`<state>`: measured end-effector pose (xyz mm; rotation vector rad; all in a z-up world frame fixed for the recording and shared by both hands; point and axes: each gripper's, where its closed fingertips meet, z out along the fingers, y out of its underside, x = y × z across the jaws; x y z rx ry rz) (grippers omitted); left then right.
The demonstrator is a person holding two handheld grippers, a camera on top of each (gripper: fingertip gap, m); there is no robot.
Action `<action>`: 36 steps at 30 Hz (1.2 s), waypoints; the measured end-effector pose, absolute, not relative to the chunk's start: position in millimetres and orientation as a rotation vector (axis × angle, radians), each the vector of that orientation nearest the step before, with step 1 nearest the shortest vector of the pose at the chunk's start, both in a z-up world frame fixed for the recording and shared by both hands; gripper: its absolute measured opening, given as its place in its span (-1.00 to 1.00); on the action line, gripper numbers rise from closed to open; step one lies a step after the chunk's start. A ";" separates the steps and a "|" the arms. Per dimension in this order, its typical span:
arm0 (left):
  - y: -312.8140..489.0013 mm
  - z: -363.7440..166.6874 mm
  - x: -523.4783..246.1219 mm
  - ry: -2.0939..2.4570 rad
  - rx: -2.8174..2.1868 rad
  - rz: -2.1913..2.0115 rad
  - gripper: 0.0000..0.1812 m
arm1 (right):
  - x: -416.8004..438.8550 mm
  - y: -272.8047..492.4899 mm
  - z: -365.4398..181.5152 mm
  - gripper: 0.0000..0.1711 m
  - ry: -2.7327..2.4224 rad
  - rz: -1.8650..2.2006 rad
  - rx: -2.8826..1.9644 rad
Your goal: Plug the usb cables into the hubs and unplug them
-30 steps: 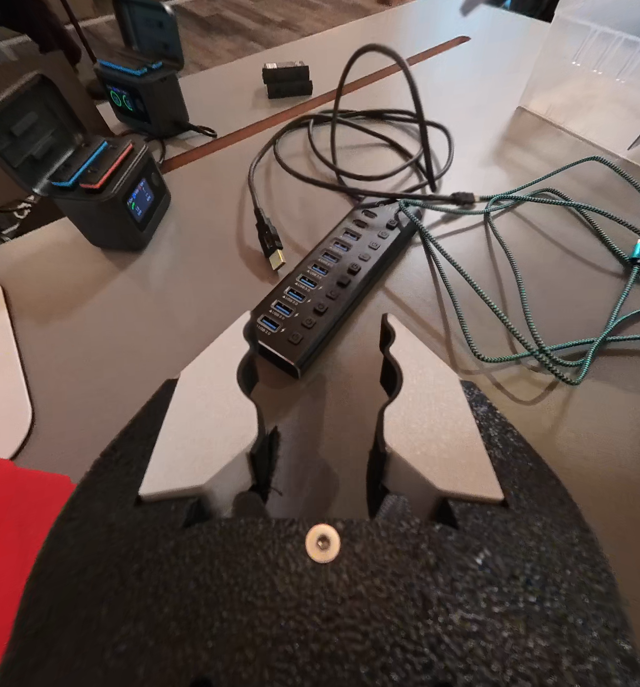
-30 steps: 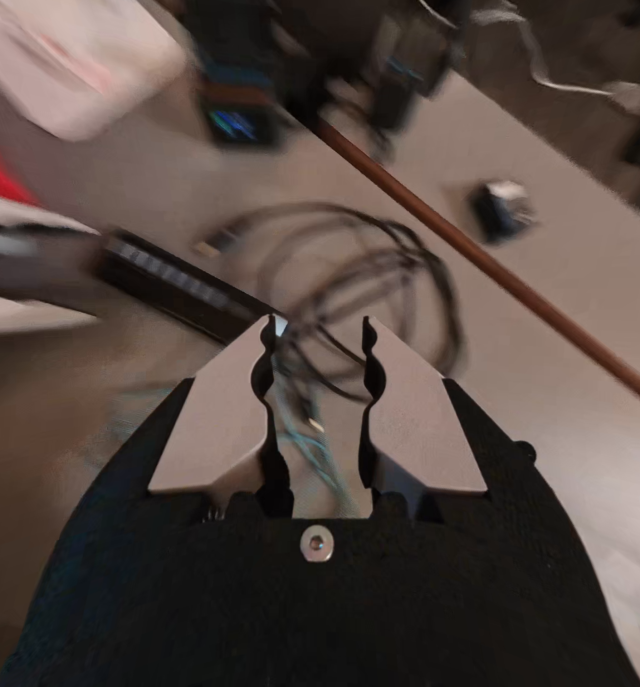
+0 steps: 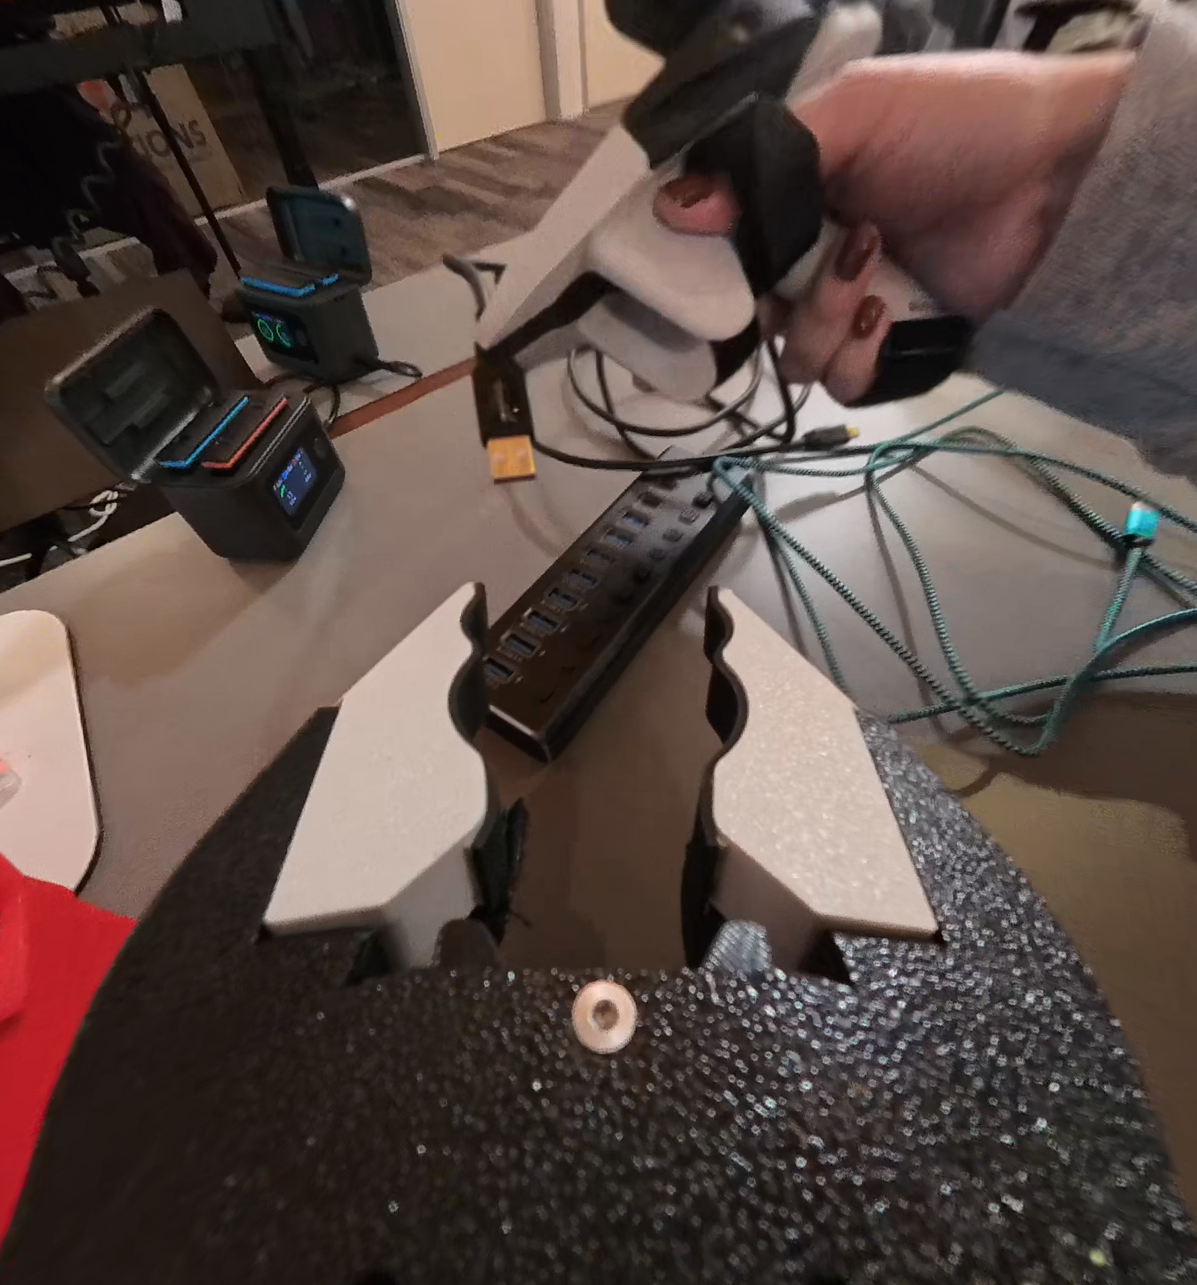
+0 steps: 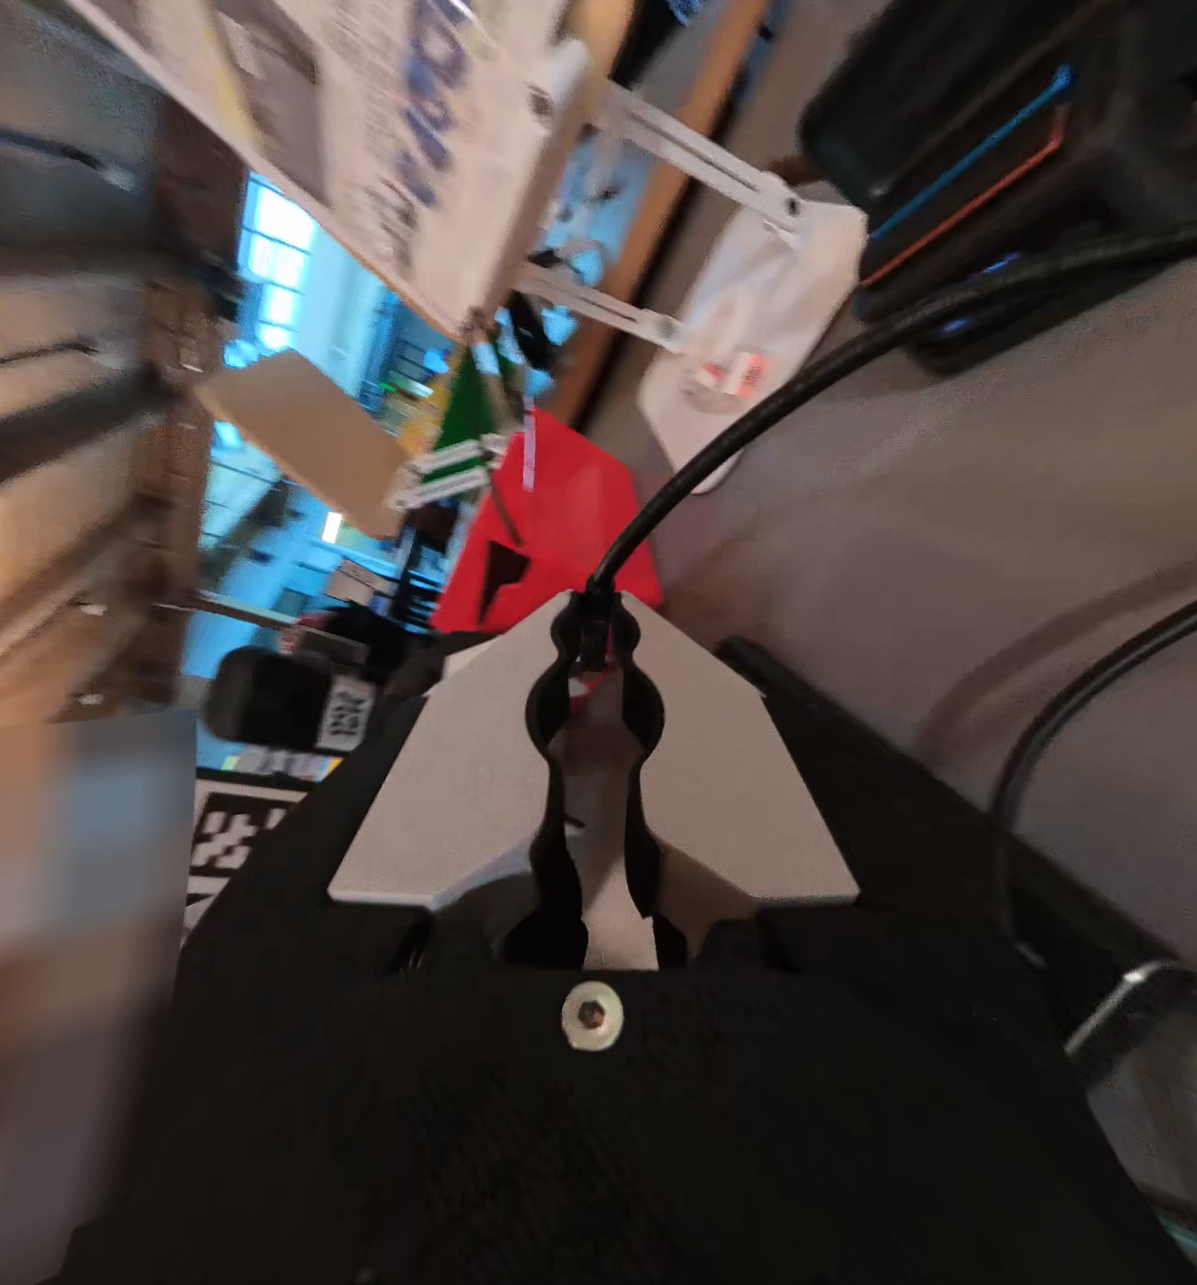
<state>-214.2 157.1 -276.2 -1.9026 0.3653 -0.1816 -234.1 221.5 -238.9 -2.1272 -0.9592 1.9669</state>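
Two grippers are at work here, and only one has anything in it: your right gripper (image 4: 592,629) has its jaws pinched tight on the black cable (image 4: 776,410) just behind its connector, and in the left wrist view that USB plug (image 3: 508,434) hangs tip-down above the grey table (image 3: 234,626), short of the hub. Your left gripper (image 3: 592,667) is spread wide and empty, its fingers straddling the near end of the black hub (image 3: 602,591), which lies flat with its row of blue ports facing up. To do this step well, close the left jaws across the hub's body so it cannot slide, then bring the plug over one port, square its flat metal shell to the slot, and press straight down; a tilted approach will likely jam on the port's edge. Mind the trailing cable, whose loops lie past the far end of the hub and could tug the plug off line. The green braided cable (image 3: 964,591) sprawls to the right, near that far end, so keep clear of it. Two dark charger boxes (image 3: 234,452) sit to the left, well apart from the hub.
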 end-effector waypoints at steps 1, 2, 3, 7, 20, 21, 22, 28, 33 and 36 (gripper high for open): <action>156.1 -270.9 -209.8 0.362 -1.874 -0.215 -0.34 | -227.4 216.4 -231.4 -0.94 -0.938 2.039 -2.073; 154.5 -265.1 -204.7 0.355 -1.844 -0.264 -0.36 | -220.5 210.3 -225.3 -0.94 -0.931 2.097 -2.020; 152.7 -259.7 -199.5 0.347 -1.816 -0.323 -0.38 | -213.4 204.0 -219.8 -0.94 -0.930 2.148 -1.967; 143.2 -242.4 -176.9 0.349 -1.716 -0.617 -0.39 | -182.8 173.1 -190.8 -0.94 -1.012 2.356 -1.621; 118.7 -231.5 -134.0 0.508 -1.591 -0.963 -0.98 | -147.8 129.9 -197.8 -0.92 -1.269 1.993 -1.241; 118.8 -231.3 -134.6 0.512 -1.586 -0.951 -0.98 | -147.8 129.3 -198.0 -0.83 -1.254 1.980 -1.243; 119.1 -230.8 -135.0 0.512 -1.580 -0.943 -0.98 | -148.5 127.6 -200.2 -0.71 -1.252 1.974 -1.260; 116.9 -231.8 -129.5 0.513 -1.571 -1.008 -0.98 | -152.1 115.7 -209.0 -0.91 -1.335 1.943 -1.271; 115.3 -219.5 -127.3 0.531 -1.500 -0.933 -0.76 | -140.6 119.0 -184.6 -0.93 -1.159 2.202 -1.202; 125.1 -224.9 -141.0 0.528 -1.539 -0.712 -0.44 | -119.6 141.5 -157.2 -0.93 -0.811 2.572 -1.079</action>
